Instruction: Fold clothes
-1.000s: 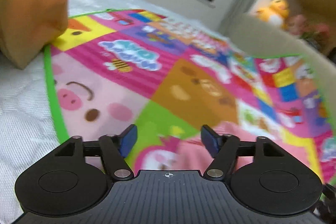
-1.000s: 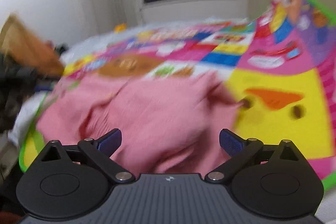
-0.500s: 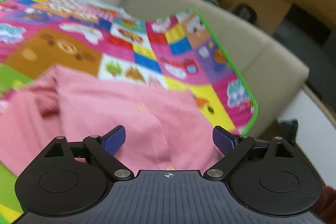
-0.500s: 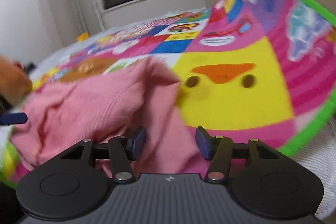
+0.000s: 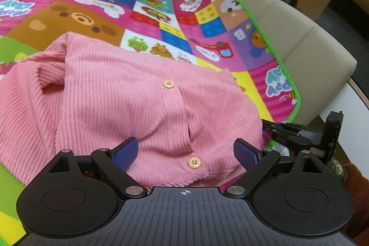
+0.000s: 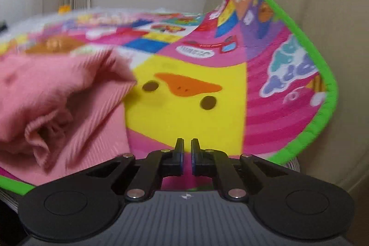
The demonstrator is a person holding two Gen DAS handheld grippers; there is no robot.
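Right gripper [image 6: 187, 155] jaws have closed to a narrow slit, nothing between them. Left gripper [image 5: 185, 151] now wide open over pink corduroy shirt [image 5: 120, 93], rumpled on play mat [image 5: 207, 22]. Neither grips cloth; not neatly folded.

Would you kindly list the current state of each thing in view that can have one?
Left gripper: jaws wide open, hovering over the garment's hem, gripping nothing.
Right gripper: jaws nearly closed, nothing visible between them.
Pink corduroy garment: crumpled and unfolded on the mat, two buttons showing.
Play mat: spread flat, far edge curling up against the sofa.
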